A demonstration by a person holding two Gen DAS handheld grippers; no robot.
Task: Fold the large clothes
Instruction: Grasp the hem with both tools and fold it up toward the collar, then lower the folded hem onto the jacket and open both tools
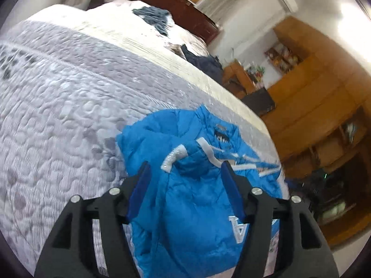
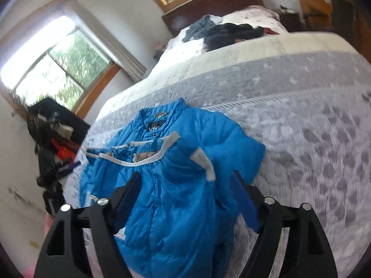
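Note:
A bright blue puffy jacket point(image 1: 197, 199) with white trim lies on the grey quilted bedspread point(image 1: 58, 106), sleeves folded in over the front and collar pointing away from me. My left gripper point(image 1: 185, 168) hovers open above the jacket's middle, nothing between its blue-padded fingers. In the right wrist view the same jacket point(image 2: 176, 185) lies near the bed's left edge, on the bedspread point(image 2: 313, 120). My right gripper point(image 2: 186, 177) is open over the jacket's lower body, holding nothing.
Dark and grey clothes point(image 2: 222, 33) are piled at the head of the bed by the wooden headboard point(image 2: 208, 4). Wooden cabinets point(image 1: 320, 97) stand past the bed's right side. A black cluttered rack point(image 2: 53, 143) sits under the window on the left.

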